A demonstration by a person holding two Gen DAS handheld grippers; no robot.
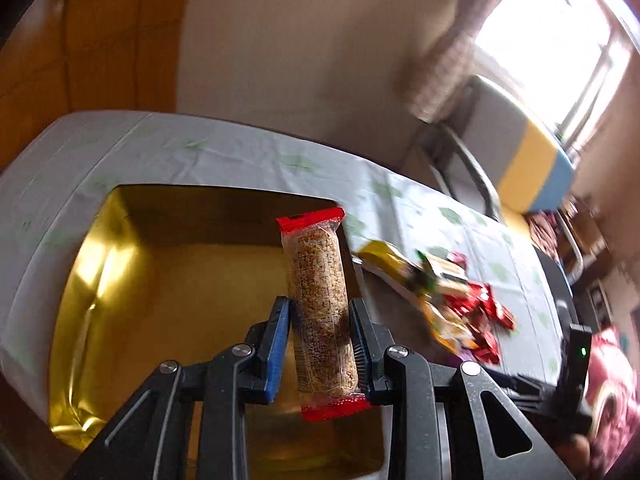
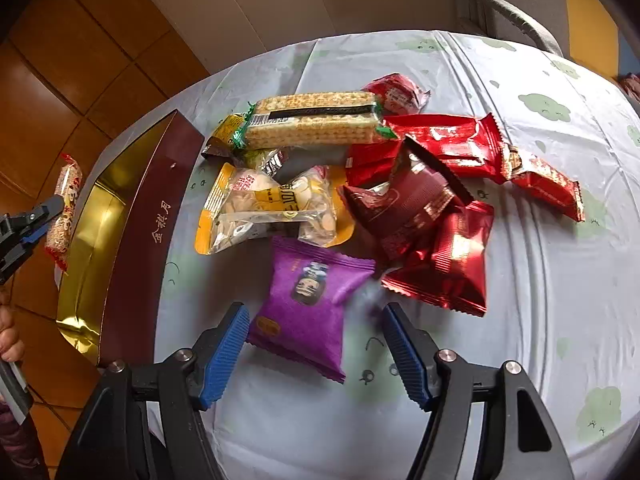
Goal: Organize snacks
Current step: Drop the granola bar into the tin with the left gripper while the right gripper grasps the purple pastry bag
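My left gripper (image 1: 320, 308) is shut on a grain bar with red ends (image 1: 320, 304) and holds it upright above the gold-lined box (image 1: 120, 264). The bar (image 2: 66, 208) and the left gripper (image 2: 44, 216) also show at the left edge of the right wrist view, over the box (image 2: 132, 240), which has a maroon outer wall. My right gripper (image 2: 314, 320) is open, its jaws on either side of a purple snack packet (image 2: 308, 304) lying on the table. Behind it lies a pile: cracker pack (image 2: 316, 120), yellow seed bag (image 2: 264, 208), several red packets (image 2: 448, 148).
The table has a pale cloth with green prints (image 2: 540, 280). A chair with a grey and yellow seat (image 1: 516, 160) stands beyond the table. Wooden floor (image 2: 60, 80) lies to the left. The snack pile (image 1: 460, 300) lies right of the box in the left wrist view.
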